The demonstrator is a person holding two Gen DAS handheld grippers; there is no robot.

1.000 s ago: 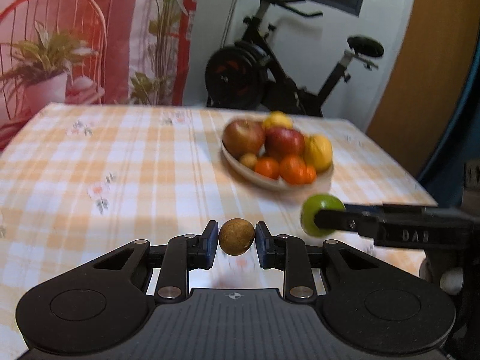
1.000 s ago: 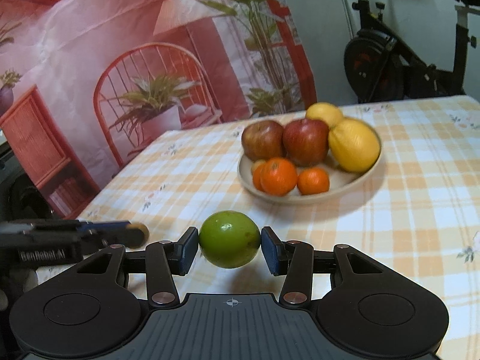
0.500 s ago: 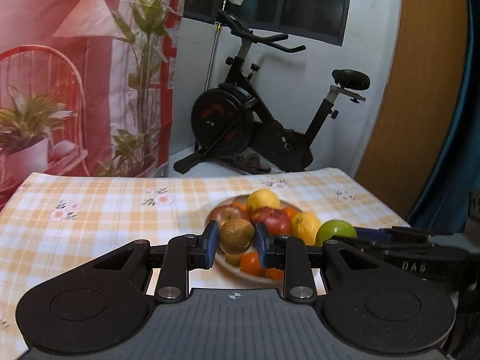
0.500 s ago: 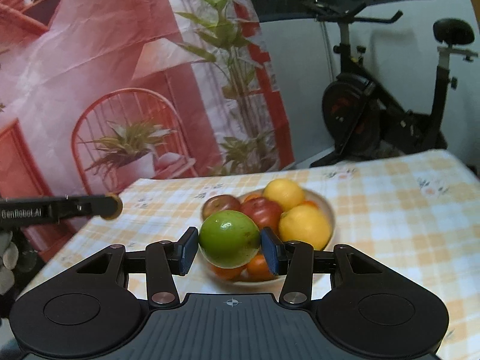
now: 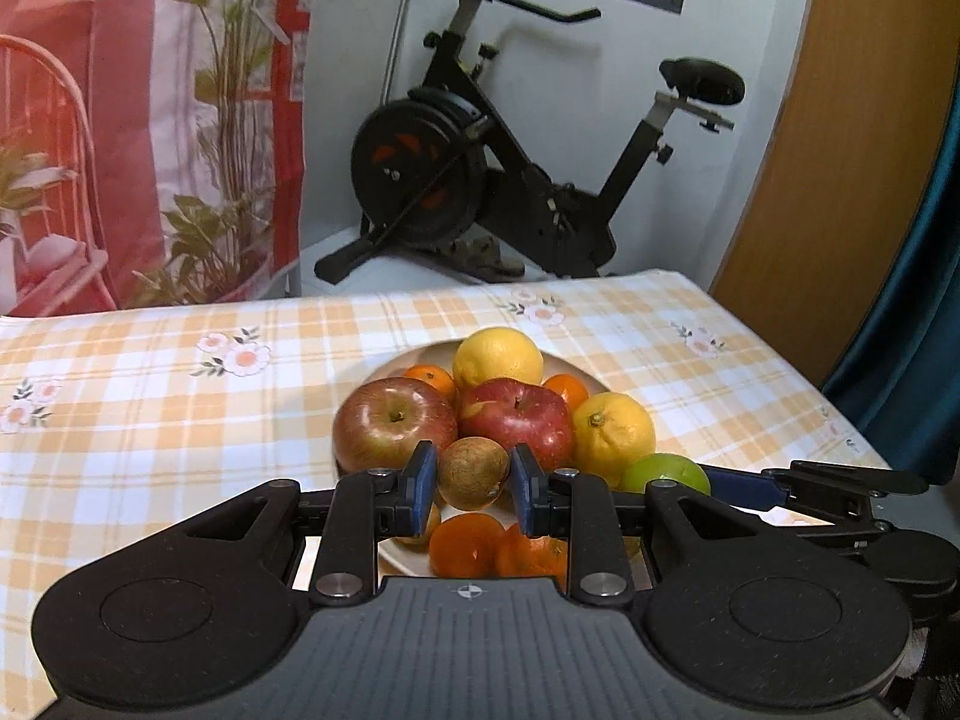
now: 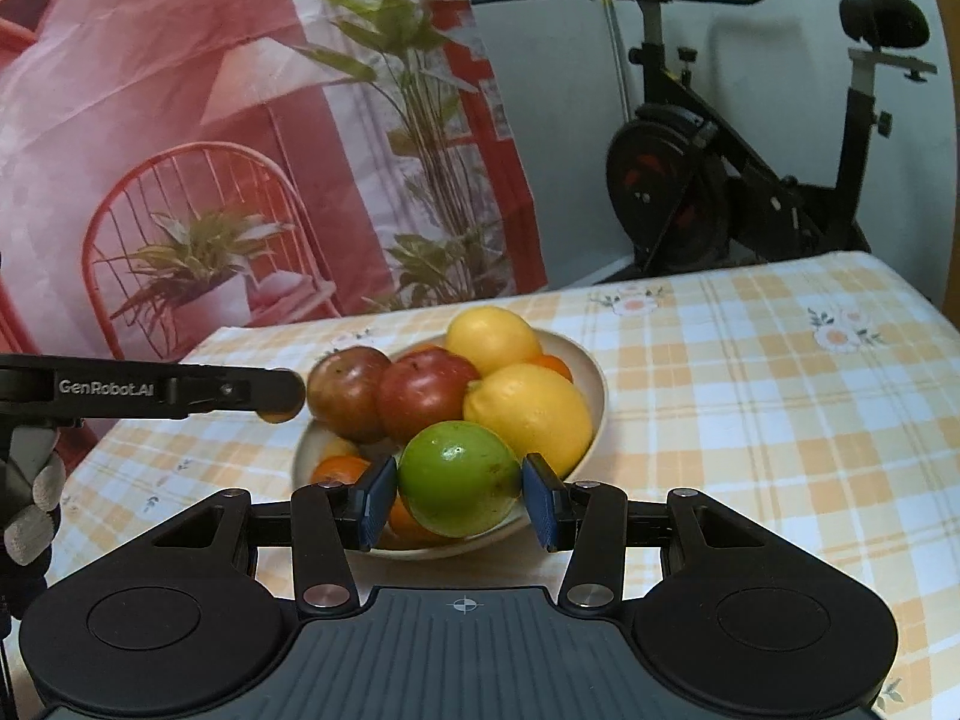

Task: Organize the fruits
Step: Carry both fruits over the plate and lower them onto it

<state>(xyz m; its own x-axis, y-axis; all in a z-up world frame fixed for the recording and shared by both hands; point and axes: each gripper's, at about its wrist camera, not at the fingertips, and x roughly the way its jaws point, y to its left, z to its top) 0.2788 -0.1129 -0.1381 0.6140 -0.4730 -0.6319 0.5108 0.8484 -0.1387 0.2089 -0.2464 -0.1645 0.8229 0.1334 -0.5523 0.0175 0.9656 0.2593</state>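
Both grippers are now hanging over the near rim of the bowl (image 6: 594, 384), having closed in from the open tablecloth (image 5: 150, 396). Nearest, the left gripper (image 5: 471, 480) is pinching a small brown fruit (image 5: 472, 473) and the right gripper (image 6: 459, 495) is clamping a green fruit (image 6: 459, 477). Beyond, apples (image 5: 393, 423) and lemons (image 6: 528, 414) are already crowding the bowl; letting go onto that heap is risking a fruit rolling out over the rim.

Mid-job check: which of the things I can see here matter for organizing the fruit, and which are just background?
Part of the job:
- small brown fruit in the left gripper
- green fruit in the right gripper
- bowl with red apples, yellow citrus and oranges

Just background:
- exercise bike
- checked tablecloth
- printed curtain
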